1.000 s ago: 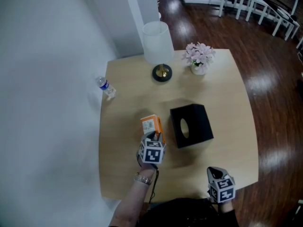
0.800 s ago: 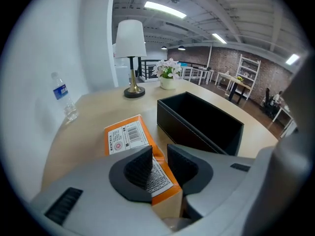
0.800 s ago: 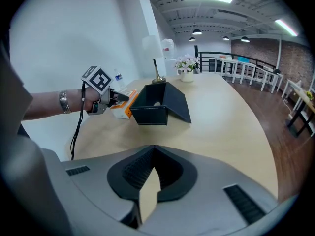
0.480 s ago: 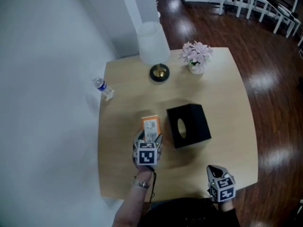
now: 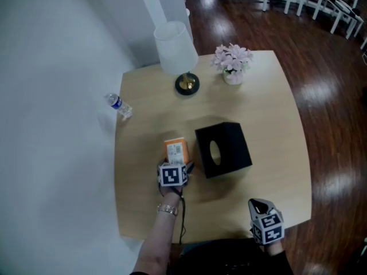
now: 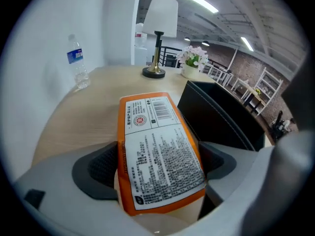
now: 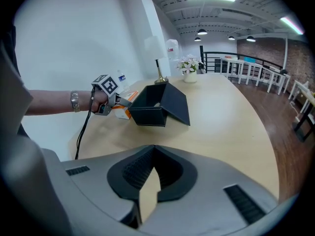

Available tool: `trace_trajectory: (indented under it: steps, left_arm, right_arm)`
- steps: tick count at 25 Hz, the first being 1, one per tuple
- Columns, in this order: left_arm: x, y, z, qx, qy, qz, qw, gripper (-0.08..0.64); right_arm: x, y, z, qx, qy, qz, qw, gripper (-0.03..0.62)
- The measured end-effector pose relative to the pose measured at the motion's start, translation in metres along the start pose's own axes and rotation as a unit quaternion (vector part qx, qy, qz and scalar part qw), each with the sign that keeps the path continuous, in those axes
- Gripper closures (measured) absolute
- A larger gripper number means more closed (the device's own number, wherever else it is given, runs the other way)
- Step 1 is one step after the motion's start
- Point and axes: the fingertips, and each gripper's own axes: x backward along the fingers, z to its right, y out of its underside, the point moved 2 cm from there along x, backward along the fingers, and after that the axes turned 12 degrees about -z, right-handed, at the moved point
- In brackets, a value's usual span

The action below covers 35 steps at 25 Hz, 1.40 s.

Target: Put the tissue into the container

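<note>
Tissue pack [image 5: 175, 150] is laid flat on the table [image 5: 269, 96], between its left edge and the black container [image 5: 222, 149], just beside it and not inside. Left gripper [image 6: 158, 161] jaws have just been opening; the pack is straddled, not pinched. Pads should be squared on its long sides before closing. Right gripper [image 7: 147, 173] is held closed and empty at the near edge.

The tissue pack [image 6: 157, 151] is orange (white printed label), the container [image 5: 234, 148] black.

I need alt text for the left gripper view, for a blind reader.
An orange tissue pack lies between the jaws of the left gripper, which have just been opening. To its right stands a black container; behind are a lamp, flowers and a water bottle on the wooden table.
</note>
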Motion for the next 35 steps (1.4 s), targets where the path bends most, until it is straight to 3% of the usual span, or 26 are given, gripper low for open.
trace_trajectory:
  steps: [2,7,11,14,18,25,29,35]
  left_arm:
    - [-0.003,0.005,-0.004,0.006,-0.013,-0.006,0.9999,0.06]
    - [0.007,-0.002,-0.004,0.008,-0.022,0.03,0.9993,0.116]
    - [0.052,-0.01,-0.001,0.013,-0.017,0.097,0.9951,0.123]
    - [0.092,0.006,0.004,0.028,-0.003,0.116,0.9928,0.123]
    - [0.114,0.019,0.021,0.04,0.015,0.117,0.9922,0.123]
    - [0.112,-0.027,0.104,0.011,0.051,0.122,0.9912,0.123]
    - [0.09,-0.043,0.137,-0.01,0.038,0.106,0.9936,0.123]
    - [0.067,-0.062,0.153,-0.015,-0.01,0.083,0.9964,0.121]
  right_arm:
    - [0.003,0.002,0.005,-0.006,0.004,0.0,1.0,0.587]
    - [0.009,0.004,0.012,-0.008,0.007,0.007,1.0,0.587]
    - [0.014,0.001,0.014,-0.008,0.003,0.012,1.0,0.586]
    - [0.016,-0.006,0.015,-0.003,-0.002,0.023,1.0,0.586]
    - [0.015,-0.011,0.014,0.008,-0.011,0.03,0.999,0.588]
    - [0.026,-0.006,0.026,0.008,-0.014,0.041,0.999,0.587]
    - [0.034,0.002,0.044,-0.014,-0.01,0.044,0.999,0.588]
    - [0.037,0.01,0.066,-0.033,-0.007,0.052,0.998,0.588]
